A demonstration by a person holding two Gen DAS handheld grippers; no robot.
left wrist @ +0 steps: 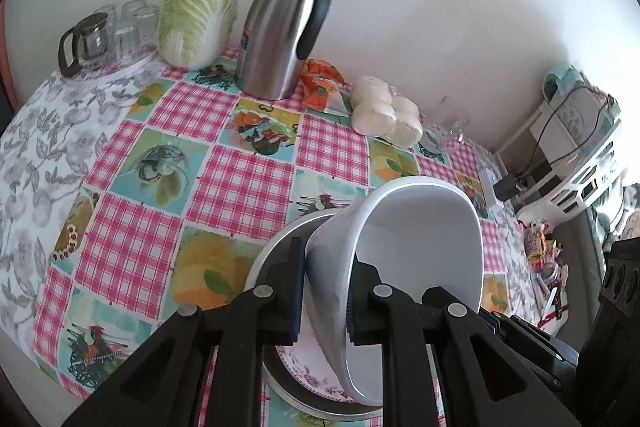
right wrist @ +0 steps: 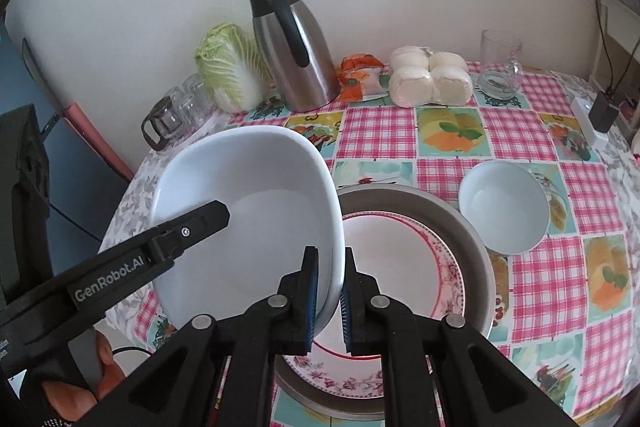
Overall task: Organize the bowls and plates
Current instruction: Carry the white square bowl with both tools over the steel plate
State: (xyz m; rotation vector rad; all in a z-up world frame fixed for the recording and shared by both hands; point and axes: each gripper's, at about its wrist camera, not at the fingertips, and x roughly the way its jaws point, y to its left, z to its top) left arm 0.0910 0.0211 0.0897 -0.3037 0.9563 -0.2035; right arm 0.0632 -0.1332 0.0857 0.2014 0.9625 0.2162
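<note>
Both grippers clamp the same large white bowl (right wrist: 248, 211), which is tilted on edge above the counter (right wrist: 520, 131). Left gripper (left wrist: 324, 291) pinches the bowl's wall from one side; right gripper (right wrist: 330, 297) has its blue-padded fingers closed over the rim at the opposite side. Just below the bowl sits a floral-rimmed plate (right wrist: 400, 255) inside a metal pan (right wrist: 472, 227). A small white bowl (right wrist: 504, 207) rests beside the pan.

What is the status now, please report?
Left gripper and right gripper both clamp large white bowl rim, bowl tilted above floral plate in metal pan. Small white bowl beside pan. Nothing blocking.
</note>
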